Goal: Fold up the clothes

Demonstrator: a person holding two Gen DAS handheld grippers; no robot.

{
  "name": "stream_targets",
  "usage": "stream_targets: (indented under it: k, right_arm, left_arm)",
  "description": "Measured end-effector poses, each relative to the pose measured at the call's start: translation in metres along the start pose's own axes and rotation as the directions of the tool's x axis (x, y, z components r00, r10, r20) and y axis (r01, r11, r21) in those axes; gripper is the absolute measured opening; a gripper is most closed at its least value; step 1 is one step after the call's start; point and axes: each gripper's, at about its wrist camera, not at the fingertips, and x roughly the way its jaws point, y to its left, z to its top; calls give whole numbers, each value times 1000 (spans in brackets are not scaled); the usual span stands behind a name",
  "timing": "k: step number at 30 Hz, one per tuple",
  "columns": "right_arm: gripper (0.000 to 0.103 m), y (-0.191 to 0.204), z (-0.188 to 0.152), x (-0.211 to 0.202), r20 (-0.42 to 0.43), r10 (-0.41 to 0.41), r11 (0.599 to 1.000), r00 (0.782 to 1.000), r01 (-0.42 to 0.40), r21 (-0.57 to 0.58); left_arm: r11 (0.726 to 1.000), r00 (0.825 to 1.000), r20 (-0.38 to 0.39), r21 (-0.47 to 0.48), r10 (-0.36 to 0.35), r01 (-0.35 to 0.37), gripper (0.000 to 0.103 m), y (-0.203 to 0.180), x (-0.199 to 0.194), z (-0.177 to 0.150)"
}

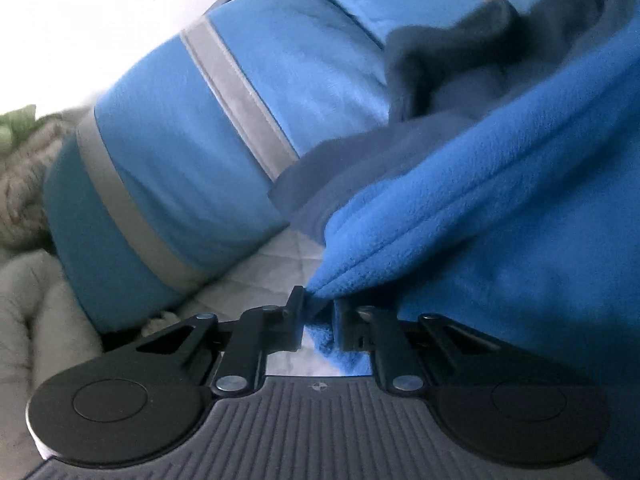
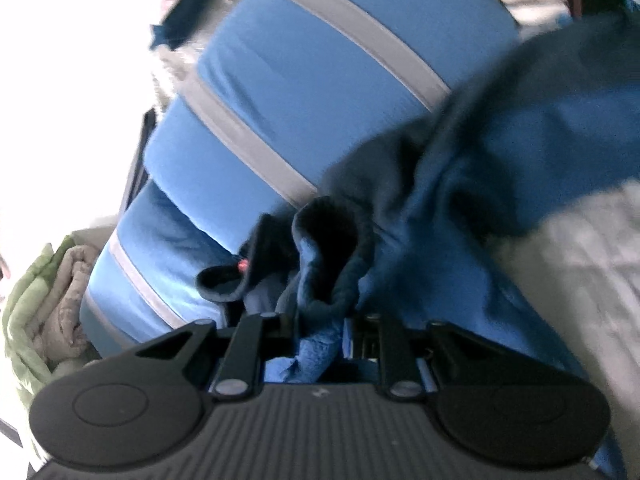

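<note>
A bright blue fleece garment (image 1: 500, 208) with a darker blue-grey lining (image 1: 452, 80) fills the right of the left wrist view. My left gripper (image 1: 320, 312) is shut on its stitched hem edge, which bunches between the jaws. In the right wrist view the same blue fleece garment (image 2: 500, 152) hangs in folds, blurred by motion. My right gripper (image 2: 320, 328) is shut on a gathered fold of it, with a dark cuff opening (image 2: 328, 248) just beyond the jaws.
Blue pillows with grey stripes (image 1: 200, 128) lie behind on a white quilted bed cover (image 1: 256, 280). They also show in the right wrist view (image 2: 320, 80). A green and beige bundle of cloth (image 2: 44, 312) sits at far left.
</note>
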Motion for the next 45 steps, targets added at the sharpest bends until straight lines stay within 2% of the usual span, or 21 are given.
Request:
stream_targets:
  k: [4,7,10,12,13,14,15,17,22,25,28,29,31,37,39,42,44,45]
  right_arm:
    - [20,-15,-12,6,-60,-71,996,996,73,42]
    - [20,-28,-18,10,-110,-109,986,988,121,113]
    - [21,-48,-21,14,-165,-116,961,980,152,231]
    - [31,-58,-23,15,-185,-100,946,978,151,287]
    - [40,-58,-23,15,-182,-99,946,978,149,289]
    - [55,-58,-23,14,-175,-100,948,979,147,283]
    - [64,-58,-23,13,-169,-101,950,981,145,278]
    - [73,-56,-23,12,-159,-102,954,982,141,264]
    - [77,-44,-26,11,-164,-124,970,979,154,190]
    - [74,-36,-27,14,-165,-186,971,969,208,122]
    - [41,-34,-29,15,-179,-183,974,967,203,102]
    - [25,-34,-29,15,-182,-169,975,969,191,110]
    - [24,-35,-29,13,-178,-154,977,972,176,116]
    - [23,-24,-14,-10,-54,-96,990,994,101,99]
    - [23,-29,-14,-11,-67,-108,985,992,116,130]
    - [23,-43,-21,-1,-140,-149,966,979,175,191]
    - [23,-49,-24,2,-170,-165,958,972,198,206]
    - [23,-50,-24,2,-176,-172,957,969,207,206]
  left_arm:
    - [995,999,-25,98,29,-26,14,-14,4,-9]
    - [991,999,-17,129,50,-47,14,-20,4,-12]
    - [993,999,1,111,50,-50,14,-19,0,-10]
    - [992,999,-4,116,54,-53,16,-21,-2,-9]
    - [991,998,-8,121,56,-55,16,-22,-2,-9]
    - [991,998,-11,124,60,-58,16,-23,-2,-9]
    - [990,998,-13,127,65,-63,17,-24,-3,-8]
    - [988,997,-17,134,74,-71,18,-27,-2,-8]
    - [988,996,-13,131,88,-86,21,-32,-1,-11]
    - [986,996,-4,138,92,-90,22,-33,-1,-12]
    - [983,995,9,152,100,-100,26,-34,1,-13]
    - [981,994,16,162,108,-109,27,-35,1,-13]
    - [977,993,29,178,116,-119,29,-36,1,-15]
    - [981,994,21,157,110,-112,31,-30,3,-15]
    - [982,994,5,150,112,-111,32,-30,5,-14]
    - [987,994,-17,125,107,-104,33,-28,8,-14]
    - [989,995,-17,111,101,-99,39,-24,9,-15]
    - [986,994,-4,122,112,-110,50,-23,9,-17]
